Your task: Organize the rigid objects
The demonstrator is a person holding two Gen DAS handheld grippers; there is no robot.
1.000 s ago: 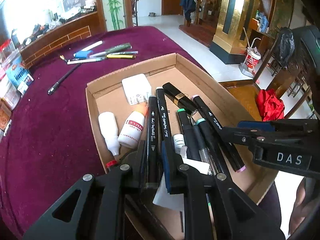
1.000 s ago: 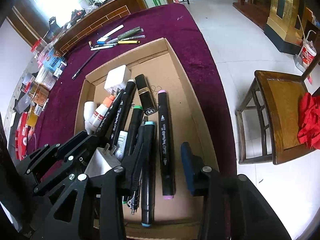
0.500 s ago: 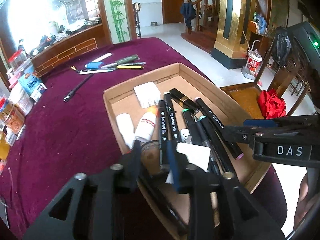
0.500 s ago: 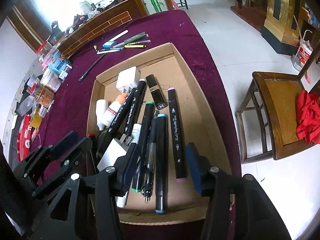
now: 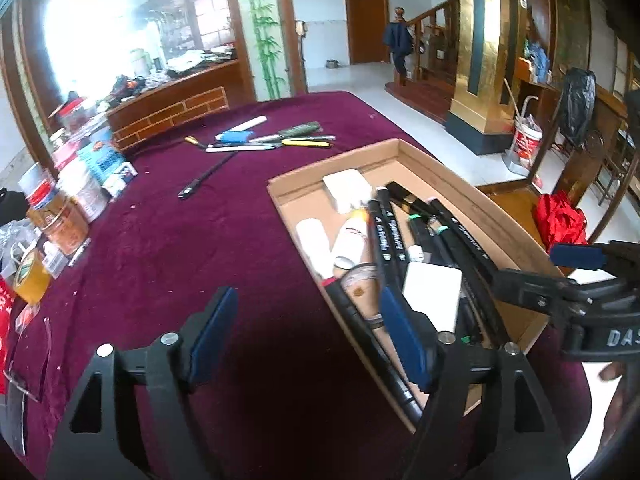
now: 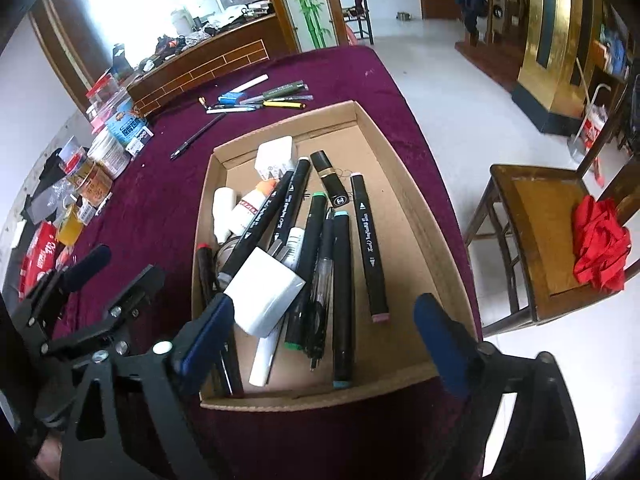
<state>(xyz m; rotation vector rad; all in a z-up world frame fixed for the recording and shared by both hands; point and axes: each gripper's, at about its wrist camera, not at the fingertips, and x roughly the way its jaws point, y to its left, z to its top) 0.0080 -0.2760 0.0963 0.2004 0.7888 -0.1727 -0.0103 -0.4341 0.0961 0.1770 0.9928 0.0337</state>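
Left gripper (image 5: pixel 308 336), lower centre: jaws just spread wide, empty over maroon velvet tablecloth (image 5: pixel 160 240). Right gripper (image 6: pixel 324 340), bottom centre: likewise just opened, holding nothing. Shallow brown cardboard tray (image 6: pixel 404 184), mid-frame, filled with black marker pens (image 6: pixel 344 288); deposit apparently finished. Versus earlier: both drawn back, nothing left between pads.

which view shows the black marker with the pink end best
The right wrist view. There the black marker with the pink end lies alone on the bare floor of the cardboard box, seen whole, cap to tip. In the left wrist view the marker is blurred and its near end hidden.
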